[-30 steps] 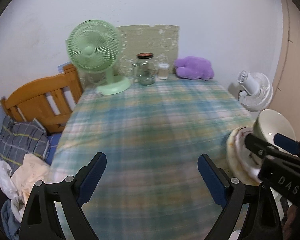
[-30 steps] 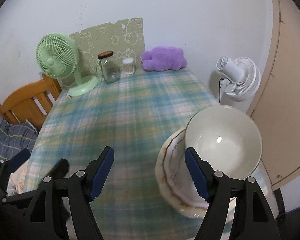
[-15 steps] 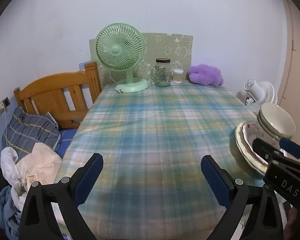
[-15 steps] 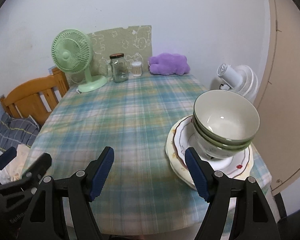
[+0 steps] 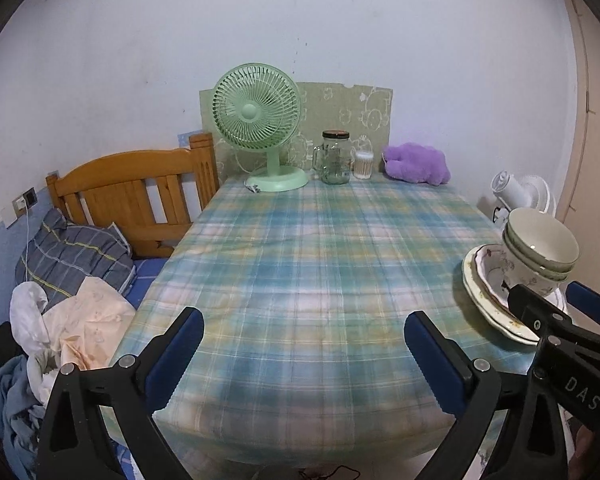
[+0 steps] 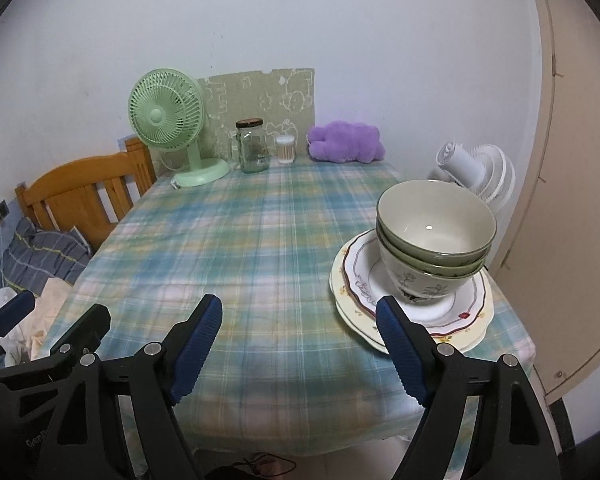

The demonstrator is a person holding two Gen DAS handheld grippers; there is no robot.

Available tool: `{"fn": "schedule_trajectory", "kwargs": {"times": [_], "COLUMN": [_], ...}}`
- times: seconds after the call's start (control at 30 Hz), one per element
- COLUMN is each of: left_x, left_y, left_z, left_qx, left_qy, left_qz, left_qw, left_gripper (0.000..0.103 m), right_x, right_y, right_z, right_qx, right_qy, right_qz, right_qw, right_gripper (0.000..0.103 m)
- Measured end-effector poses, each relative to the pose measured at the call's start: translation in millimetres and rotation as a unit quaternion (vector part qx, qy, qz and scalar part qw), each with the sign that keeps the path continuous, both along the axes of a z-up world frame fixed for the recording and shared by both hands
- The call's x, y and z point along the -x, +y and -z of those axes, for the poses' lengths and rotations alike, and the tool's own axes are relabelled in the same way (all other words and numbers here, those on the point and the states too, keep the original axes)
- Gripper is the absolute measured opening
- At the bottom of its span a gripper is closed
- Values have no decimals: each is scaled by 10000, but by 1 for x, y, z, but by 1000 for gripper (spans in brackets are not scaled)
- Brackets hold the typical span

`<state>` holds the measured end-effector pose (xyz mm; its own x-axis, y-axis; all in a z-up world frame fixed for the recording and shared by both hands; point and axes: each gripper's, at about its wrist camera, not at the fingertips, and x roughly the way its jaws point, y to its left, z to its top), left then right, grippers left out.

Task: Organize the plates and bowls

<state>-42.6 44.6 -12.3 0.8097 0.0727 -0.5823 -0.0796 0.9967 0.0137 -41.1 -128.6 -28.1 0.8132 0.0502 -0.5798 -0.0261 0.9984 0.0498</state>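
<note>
Green-rimmed bowls (image 6: 436, 236) sit nested on stacked plates (image 6: 410, 308) at the table's (image 6: 260, 240) right edge, at two o'clock from the right gripper (image 6: 300, 336), the nearer. Both it and the left gripper (image 5: 302, 354) gape empty, jaws having just widened.

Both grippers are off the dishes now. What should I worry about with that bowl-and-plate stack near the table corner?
1. The stacked bowls sit off-centre on the plates, toward their far side; a nudge might tip them.
2. The plates lie close to the table's right edge, so a sideways push may send them off.
3. The right gripper, jaws open and empty, is nearest; its right finger overlaps the plate rim in view.
</note>
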Motion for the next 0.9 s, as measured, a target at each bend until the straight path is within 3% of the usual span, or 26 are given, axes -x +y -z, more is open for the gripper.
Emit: {"fn": "schedule_trajectory", "kwargs": {"times": [0.9], "left_x": [21], "left_y": [-14], "left_z": [-16], "left_qx": [-42], "left_qy": [-306], "left_qz": [103], "left_qw": [9995], "left_gripper": [103], "right_x": [28], "right_y": [-17], "right_z": [-15], "right_qx": [-77], "right_qy": [-268], "right_qz": [138], "right_qw": [9995], "right_gripper": [84]}}
